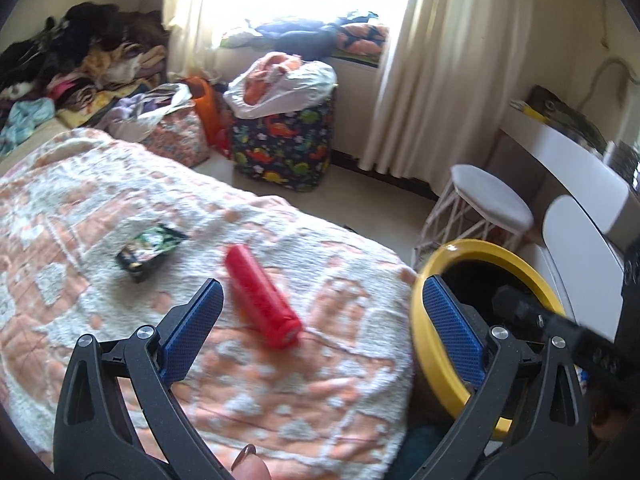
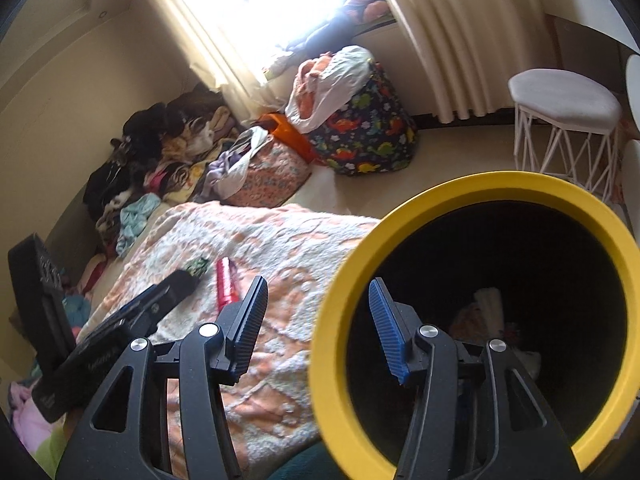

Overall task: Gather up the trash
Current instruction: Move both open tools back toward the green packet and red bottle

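On the peach-and-white bedspread (image 1: 120, 184) lie a red tube (image 1: 262, 300) and a dark snack wrapper (image 1: 150, 250); the right wrist view shows them too, the tube (image 2: 226, 282) and the wrapper (image 2: 198, 266). My left gripper (image 1: 322, 281) stands wide open and holds nothing, with the tube lying just ahead near its left finger. A black bin with a yellow rim (image 2: 480, 184) stands off the bed's corner, with pale crumpled bits (image 2: 490, 308) at its bottom. My right gripper (image 2: 318, 282) straddles the rim, one finger outside and one inside, with neither pad pressing on it.
A white stool (image 1: 492, 200) and a white desk (image 1: 560, 152) stand to the right of the bin. A dinosaur-print bag (image 1: 284, 144) topped by a white plastic bag sits under the curtained window. Piled clothes (image 1: 80, 60) line the far wall beyond the bed.
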